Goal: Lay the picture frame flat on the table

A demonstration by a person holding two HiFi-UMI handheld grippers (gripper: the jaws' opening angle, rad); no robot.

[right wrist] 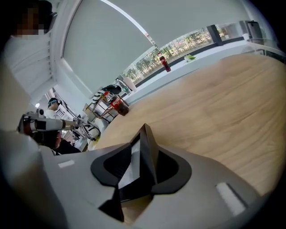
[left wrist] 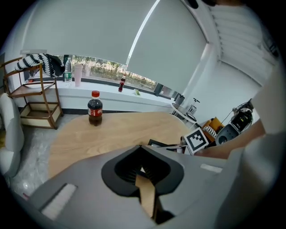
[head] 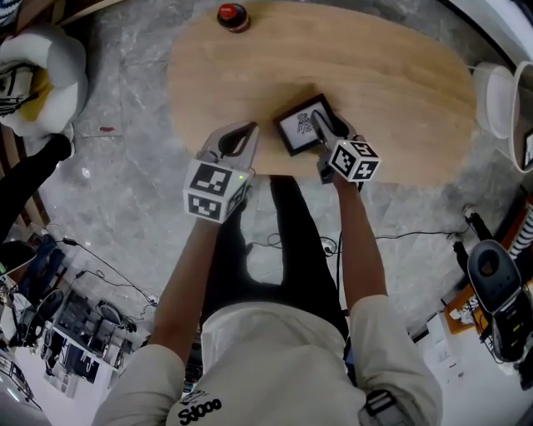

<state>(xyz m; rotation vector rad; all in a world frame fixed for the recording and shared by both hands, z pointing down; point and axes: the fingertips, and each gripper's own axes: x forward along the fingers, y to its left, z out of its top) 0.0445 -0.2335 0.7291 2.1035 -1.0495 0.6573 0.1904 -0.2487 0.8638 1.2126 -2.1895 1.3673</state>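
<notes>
The black picture frame [head: 298,126] with a white picture lies face up on the oval wooden table [head: 350,58], close to its near edge, flat or nearly so. My right gripper [head: 319,125] reaches over the frame's right side. In the right gripper view a corner of the frame [right wrist: 145,150] stands between the jaws of that gripper [right wrist: 142,163], with dark gaps on both sides, so the gripper is open. My left gripper [head: 249,130] hovers at the table edge left of the frame, shut and empty [left wrist: 143,172]. The left gripper view shows the frame [left wrist: 164,145] low on the table.
A cola bottle [head: 233,16] stands at the table's far edge, seen also as the bottle [left wrist: 94,108]. A white chair [head: 37,79] is to the left and a white side table [head: 498,100] to the right. Cables and equipment [head: 75,320] cover the floor.
</notes>
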